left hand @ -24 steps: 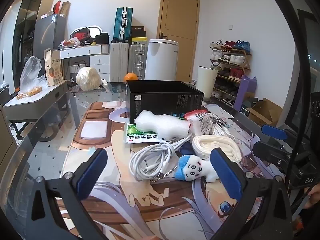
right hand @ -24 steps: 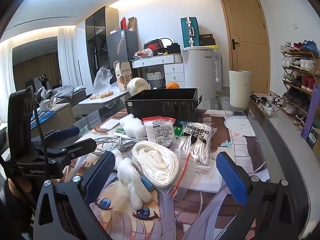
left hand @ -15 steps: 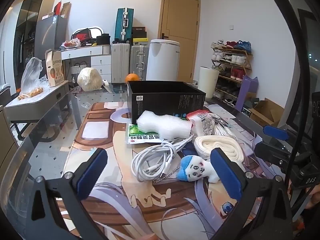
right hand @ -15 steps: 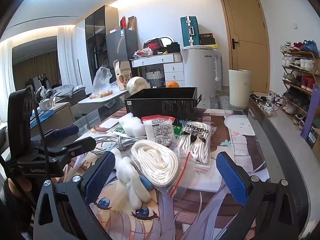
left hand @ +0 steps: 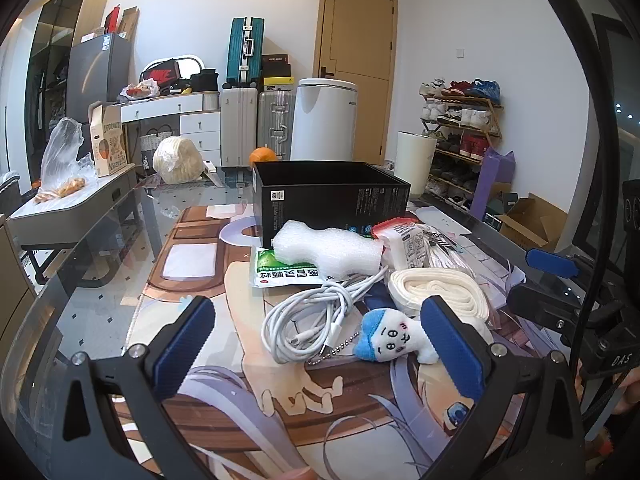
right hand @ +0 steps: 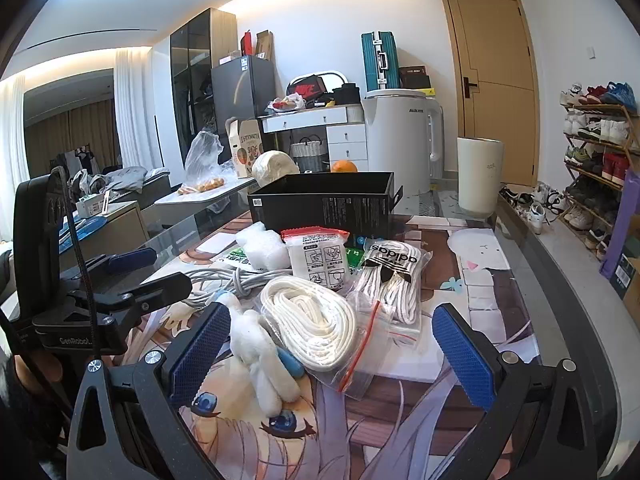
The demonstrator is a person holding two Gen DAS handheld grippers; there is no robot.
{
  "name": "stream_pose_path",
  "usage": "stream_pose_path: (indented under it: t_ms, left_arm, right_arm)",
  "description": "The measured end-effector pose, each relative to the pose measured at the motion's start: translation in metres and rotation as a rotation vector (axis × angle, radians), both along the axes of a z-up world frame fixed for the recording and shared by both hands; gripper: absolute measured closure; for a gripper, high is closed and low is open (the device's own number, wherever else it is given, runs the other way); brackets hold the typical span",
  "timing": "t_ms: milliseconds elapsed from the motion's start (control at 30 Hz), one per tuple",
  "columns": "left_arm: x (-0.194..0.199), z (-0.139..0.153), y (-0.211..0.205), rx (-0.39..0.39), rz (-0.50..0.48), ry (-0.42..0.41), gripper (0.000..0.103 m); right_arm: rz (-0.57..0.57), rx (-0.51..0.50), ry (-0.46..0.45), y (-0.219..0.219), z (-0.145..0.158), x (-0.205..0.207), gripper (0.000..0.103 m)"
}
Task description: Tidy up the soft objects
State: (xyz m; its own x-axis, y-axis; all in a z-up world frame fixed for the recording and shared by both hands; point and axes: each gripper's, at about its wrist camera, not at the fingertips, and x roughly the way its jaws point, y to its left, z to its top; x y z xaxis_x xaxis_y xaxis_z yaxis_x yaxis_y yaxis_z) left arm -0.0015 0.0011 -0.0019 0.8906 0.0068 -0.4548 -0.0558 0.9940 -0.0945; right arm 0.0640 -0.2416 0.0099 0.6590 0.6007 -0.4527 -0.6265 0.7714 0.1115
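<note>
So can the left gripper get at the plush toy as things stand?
Probably yes: the left gripper is open, and the plush toy lies uncovered on the mat just ahead, by its right finger. Only the white cable crowds it.

Between my left jaws lies bare mat on the left side; the white cable coil [left hand: 310, 322] and plush toy [left hand: 390, 338] crowd the right. Ahead, foam [left hand: 328, 250] fronts the black box [left hand: 332, 196]. My right jaws straddle the bagged rope [right hand: 316, 326]; bare mat lies along their right side.
</note>
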Motion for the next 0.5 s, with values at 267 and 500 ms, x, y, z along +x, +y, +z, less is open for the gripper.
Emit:
stream_pose_path:
  t_ms: [267, 500]
  left_arm:
    - [0.0025, 0.0007, -0.0005, -0.001, -0.001, 0.001, 0.0]
    - [0.0031, -0.0005, -0.0014, -0.002, -0.003, -0.004, 0.0]
  right_arm:
    - [0.0, -0.002, 0.003, 0.0002, -0.0012, 0.0013, 0.001]
    - [-0.001, 0.0, 0.002, 0.0001, -0.0015, 0.0013, 0.001]
